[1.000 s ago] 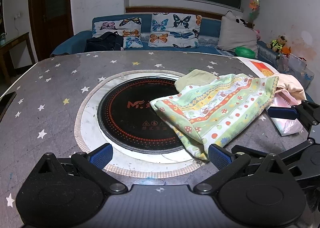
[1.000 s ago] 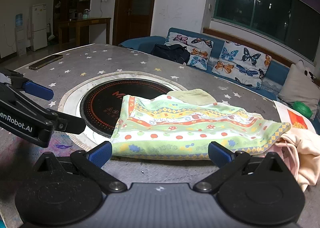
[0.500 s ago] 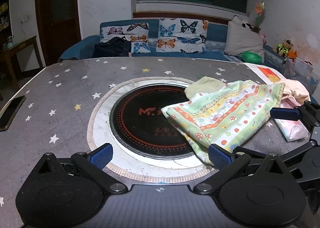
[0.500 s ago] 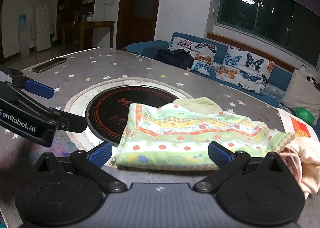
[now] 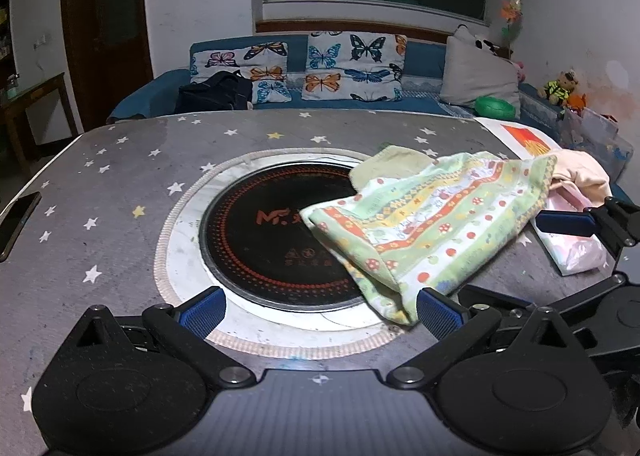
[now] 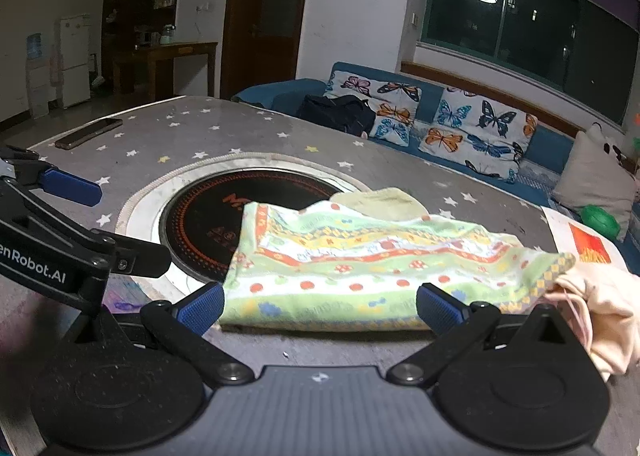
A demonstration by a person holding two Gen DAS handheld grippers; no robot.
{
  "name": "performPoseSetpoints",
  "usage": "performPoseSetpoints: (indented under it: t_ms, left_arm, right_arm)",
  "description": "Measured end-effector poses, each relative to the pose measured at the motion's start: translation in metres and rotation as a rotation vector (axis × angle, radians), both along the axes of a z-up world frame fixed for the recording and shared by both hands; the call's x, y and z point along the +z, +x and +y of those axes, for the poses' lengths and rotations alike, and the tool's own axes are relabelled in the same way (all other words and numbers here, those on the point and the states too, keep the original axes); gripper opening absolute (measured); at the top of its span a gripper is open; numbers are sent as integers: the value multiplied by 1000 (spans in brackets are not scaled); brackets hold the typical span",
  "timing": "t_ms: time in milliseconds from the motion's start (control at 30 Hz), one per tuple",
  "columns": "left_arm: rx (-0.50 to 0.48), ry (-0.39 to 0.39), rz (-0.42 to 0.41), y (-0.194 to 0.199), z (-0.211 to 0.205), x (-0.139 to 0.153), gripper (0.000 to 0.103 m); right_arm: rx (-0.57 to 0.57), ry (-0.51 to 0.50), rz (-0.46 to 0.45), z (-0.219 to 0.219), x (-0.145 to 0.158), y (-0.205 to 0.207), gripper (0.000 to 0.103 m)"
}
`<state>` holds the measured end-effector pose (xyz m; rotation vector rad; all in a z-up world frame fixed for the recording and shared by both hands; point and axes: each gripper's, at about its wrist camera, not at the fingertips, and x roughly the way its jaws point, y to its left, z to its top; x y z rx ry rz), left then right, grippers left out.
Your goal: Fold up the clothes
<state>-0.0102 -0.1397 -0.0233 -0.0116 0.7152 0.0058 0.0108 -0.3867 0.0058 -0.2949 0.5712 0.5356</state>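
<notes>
Since 1 second ago both cameras have pulled back and risen a little, so more of the room's window and wall shows, while the patterned cloth (image 5: 436,228) lies in the same place.

The cloth, green with striped bands of mushrooms and apples, is folded over and lies on the counter (image 5: 100,184), its left end overlapping the round black cooktop (image 5: 260,240) set into the counter's middle. A plain pale green cloth (image 6: 380,202) pokes out from behind it. At its right end it touches a peach garment (image 6: 600,304) bunched at the counter's edge, with a pink piece (image 5: 576,252) below that.

The left hand-held gripper (image 5: 320,306) hovers low over the near rim of the cooktop with its 2 blue-padded fingers spread wide and nothing between them; its right pad sits just beside the cloth's nearest corner. The right hand-held gripper (image 6: 320,308) is also spread wide and empty, its fingers flanking the cloth's near folded edge. Each gripper shows at the side of the other's view.

A phone (image 6: 88,134) lies near the counter's far left edge. Beyond the counter stands a blue sofa (image 5: 160,92) with butterfly cushions (image 5: 352,68), a dark bag (image 5: 216,92) and a grey pillow (image 5: 480,76).
</notes>
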Motion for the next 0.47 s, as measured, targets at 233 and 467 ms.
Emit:
performPoseSetpoints:
  t_ms: [233,467]
  left_arm:
    - [-3,8,10,1,-10,-3,103]
    - [-15,2,6,2,-20,-3,103]
  right_arm:
    - [-36,-15,15,-11,-5,-1,103]
    - [-86,-4,31,-24,-8,0,103]
